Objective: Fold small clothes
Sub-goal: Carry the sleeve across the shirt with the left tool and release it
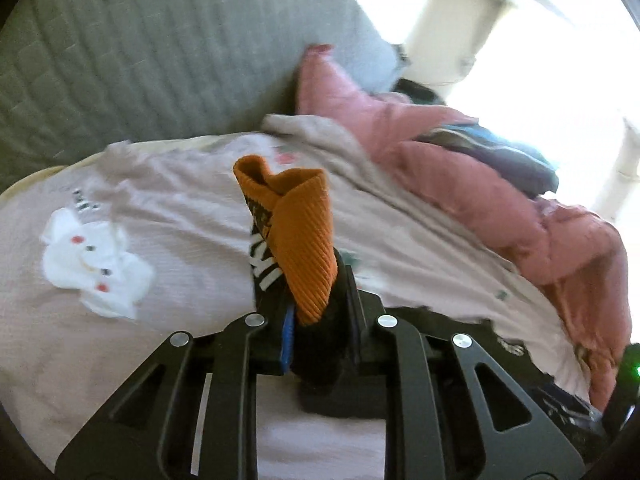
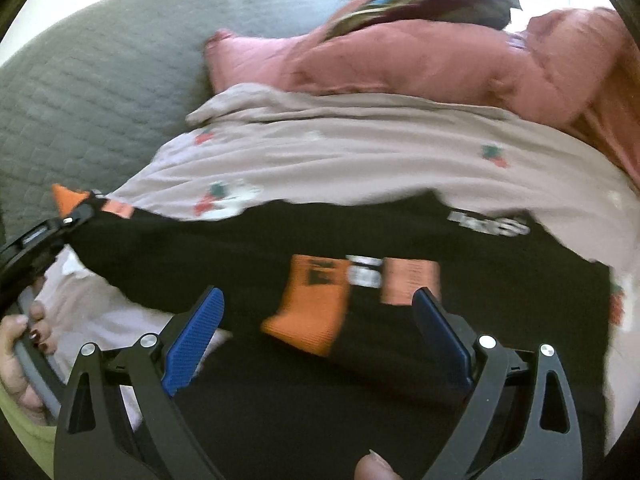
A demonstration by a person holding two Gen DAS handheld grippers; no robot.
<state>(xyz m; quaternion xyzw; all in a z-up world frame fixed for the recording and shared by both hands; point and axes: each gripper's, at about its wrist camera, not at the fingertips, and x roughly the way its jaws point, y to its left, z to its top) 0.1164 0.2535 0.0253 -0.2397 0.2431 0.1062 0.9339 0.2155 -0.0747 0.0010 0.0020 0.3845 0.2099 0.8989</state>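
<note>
The left gripper (image 1: pixel 316 292) was clamped on a black garment (image 2: pixel 320 360) at an orange ribbed cuff (image 1: pixel 296 232), which stood upright out of its closed jaws with white lettering visible on the black fabric below it. In the right wrist view, the left gripper (image 2: pixel 86 210) appeared at the left edge of the garment, holding that corner raised, with a person's hand (image 2: pixel 24 344) gripping its handle. The right gripper (image 2: pixel 320 340) stood with its jaws wide apart, blue pads (image 2: pixel 196 340) exposed, above the middle of the black garment and gripping nothing. Between the pads lay an orange patch (image 2: pixel 312 308) and a paler orange label (image 2: pixel 408 280) on the black fabric. The garment was spread across a pale pink bedsheet (image 2: pixel 360 160) printed with small red and green motifs. A crumpled white cloth (image 1: pixel 96 264) lay on the sheet toward its left edge. A pink quilt (image 1: pixel 480 168) with dark clothing (image 1: pixel 500 152) piled on it ran along the far edge of the sheet, and a grey quilted cushion (image 1: pixel 140 48) stood behind the far left corner.
</note>
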